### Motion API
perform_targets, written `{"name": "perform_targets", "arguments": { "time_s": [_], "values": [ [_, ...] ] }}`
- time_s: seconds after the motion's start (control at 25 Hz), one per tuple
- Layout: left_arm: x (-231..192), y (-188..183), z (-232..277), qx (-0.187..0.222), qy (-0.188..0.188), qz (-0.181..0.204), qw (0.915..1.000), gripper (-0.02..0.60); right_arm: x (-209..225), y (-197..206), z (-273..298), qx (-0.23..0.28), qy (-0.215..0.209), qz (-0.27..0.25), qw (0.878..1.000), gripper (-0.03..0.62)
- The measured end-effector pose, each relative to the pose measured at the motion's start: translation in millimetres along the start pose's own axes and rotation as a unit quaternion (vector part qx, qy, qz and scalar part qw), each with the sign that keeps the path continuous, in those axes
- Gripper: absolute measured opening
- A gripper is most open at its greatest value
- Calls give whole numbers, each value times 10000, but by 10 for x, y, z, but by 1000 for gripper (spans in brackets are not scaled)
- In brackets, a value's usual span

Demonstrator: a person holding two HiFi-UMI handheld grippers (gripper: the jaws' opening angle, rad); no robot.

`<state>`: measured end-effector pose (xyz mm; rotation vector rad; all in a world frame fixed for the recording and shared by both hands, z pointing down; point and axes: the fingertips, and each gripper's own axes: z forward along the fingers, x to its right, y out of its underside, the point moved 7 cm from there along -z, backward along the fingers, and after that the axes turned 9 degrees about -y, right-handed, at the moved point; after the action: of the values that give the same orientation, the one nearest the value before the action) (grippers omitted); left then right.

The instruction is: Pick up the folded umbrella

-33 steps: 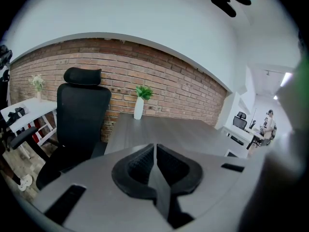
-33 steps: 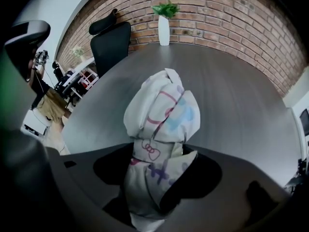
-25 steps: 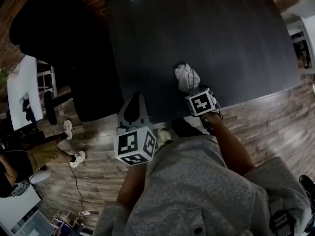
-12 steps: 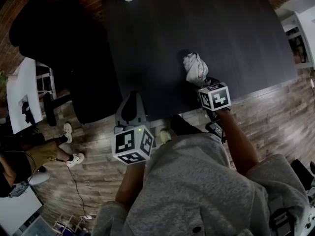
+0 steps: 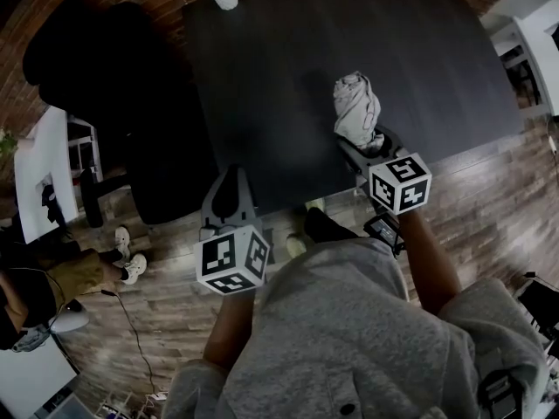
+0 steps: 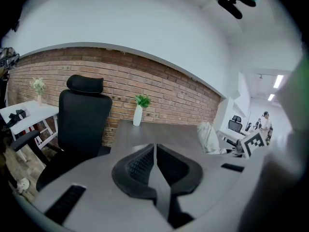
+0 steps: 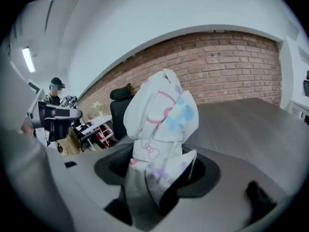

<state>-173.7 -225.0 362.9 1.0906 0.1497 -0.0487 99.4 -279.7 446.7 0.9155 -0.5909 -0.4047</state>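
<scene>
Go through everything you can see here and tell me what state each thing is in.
Folded umbrella: folded shut, clamped in the right gripper, apparently clear of the table.
Right gripper: shut on the folded umbrella.
Left gripper: shut, empty.
Vase: upright on the table, holding a green plant.
Office chair: upright, unoccupied.

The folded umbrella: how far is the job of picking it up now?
Done: the right hand-held gripper is closed on the folded umbrella, which stands up between its jaws. In hand: the umbrella seems raised off the dark table. Left: perhaps only to lift it clear. The left hand-held gripper is shut and empty.
</scene>
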Motion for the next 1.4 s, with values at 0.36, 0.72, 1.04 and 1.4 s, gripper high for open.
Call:
{"name": "perform_targets", "arguments": {
  "time_s": [0.36,0.72,1.04,1.4],
  "values": [
    [-120,16,-375,219,77,12,9997,31,-525,-474,-579,1115,-133,-465,9926,284],
    [-334,120,-884,463,18,0,9989,31,-1068,-581,-1182,2182,-337,-324,9748,284],
    [-400,187,-1292,603,182,75,9980,31,-1579,-491,-1549,2717,-372,-332,9611,284],
    [-391,349,-1908,897,324,106,9954,31,-2088,-96,-1977,2708,-252,-545,9608,284]
  ]
}}
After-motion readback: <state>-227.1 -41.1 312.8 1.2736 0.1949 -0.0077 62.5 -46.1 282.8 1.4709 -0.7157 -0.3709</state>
